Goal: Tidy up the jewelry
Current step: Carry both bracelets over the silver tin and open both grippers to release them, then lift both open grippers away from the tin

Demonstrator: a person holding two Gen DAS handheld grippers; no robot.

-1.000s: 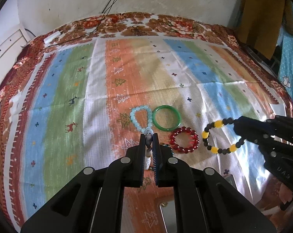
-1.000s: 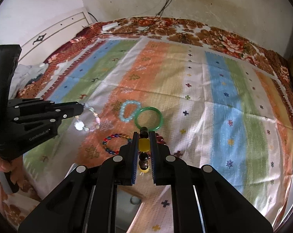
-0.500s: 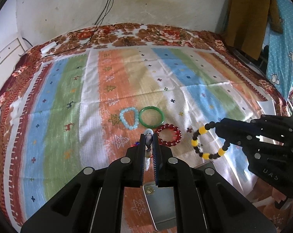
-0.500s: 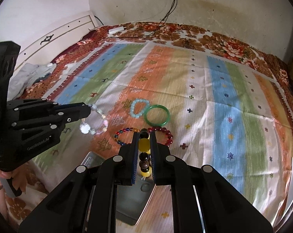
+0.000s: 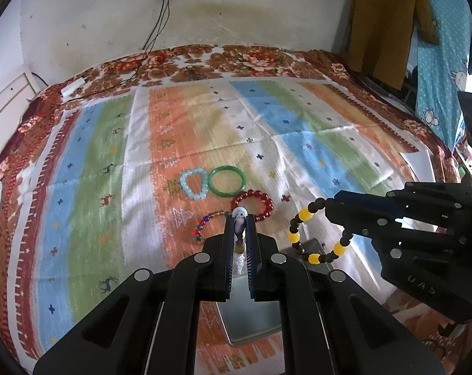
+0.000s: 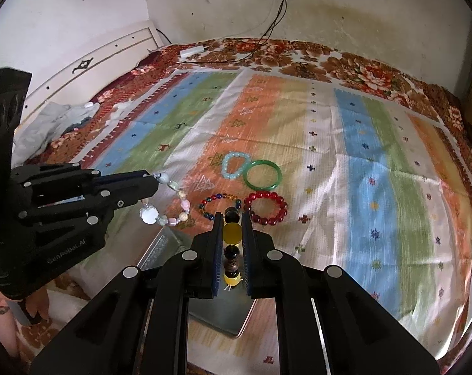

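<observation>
Four bracelets [image 6: 233,166] on striped bedspread [image 6: 354,143].

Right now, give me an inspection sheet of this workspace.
Surface: striped cloth over a floral bedspread.
Job's things: on the cloth lie a pale blue bead bracelet, green bangle, red bead bracelet and multicolour bead bracelet; a metal tray sits at the near edge.
Clutter: crumpled grey cloth by the headboard.
Grippers: left gripper shut on a pastel bead bracelet; right gripper shut on a black-and-yellow bead bracelet.
Cables: black leads run from a wall socket onto the bed.
Surroundings: stained wall, hanging brown garment.
</observation>
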